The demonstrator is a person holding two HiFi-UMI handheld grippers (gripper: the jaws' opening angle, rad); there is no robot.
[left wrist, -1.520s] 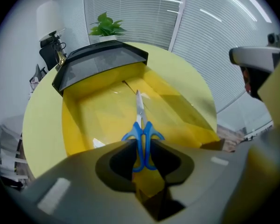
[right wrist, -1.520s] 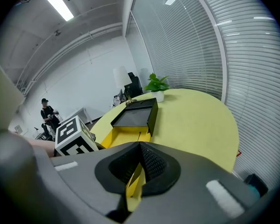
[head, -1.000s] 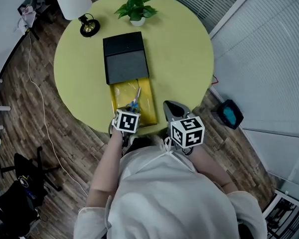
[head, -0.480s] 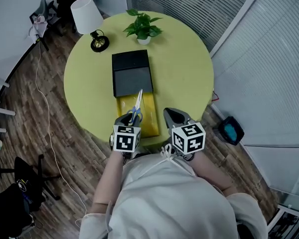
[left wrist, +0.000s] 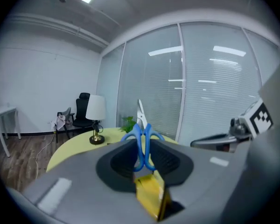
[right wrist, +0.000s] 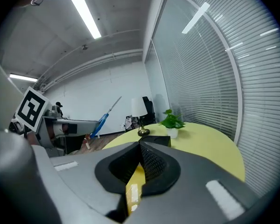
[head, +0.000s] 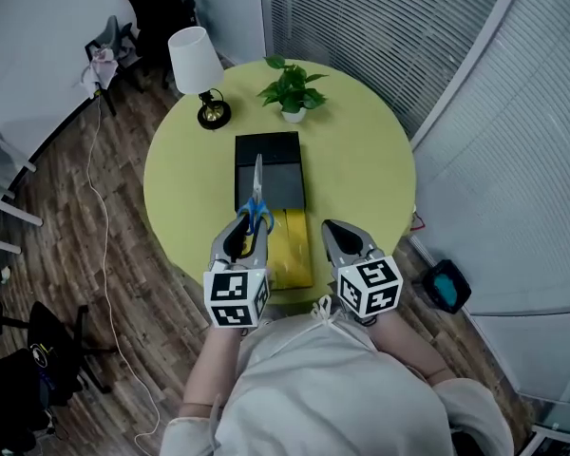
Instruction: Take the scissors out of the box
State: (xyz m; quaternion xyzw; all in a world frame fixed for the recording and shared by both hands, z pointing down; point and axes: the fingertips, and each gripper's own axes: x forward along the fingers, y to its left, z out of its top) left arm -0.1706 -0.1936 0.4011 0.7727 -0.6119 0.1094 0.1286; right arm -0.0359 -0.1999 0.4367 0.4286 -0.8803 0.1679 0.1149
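Your left hand-held gripper (head: 250, 220) grips the scissors (head: 257, 180) by the handles, blades pointing away from you. Your right hand-held gripper (head: 330, 226) is closed, empty.

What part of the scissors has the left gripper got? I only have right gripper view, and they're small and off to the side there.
Observer: The blue handle loops. In left gripper view the left gripper has its jaws closed on the scissors there, blade pointing away.
Operator: How's the box?
Observer: Head view: open. Its yellow tray sticks out of the black sleeve at the near end.
Operator: Anything in the tray?
Observer: Nothing shows on the visible part in head view; the left gripper overlaps its left edge.
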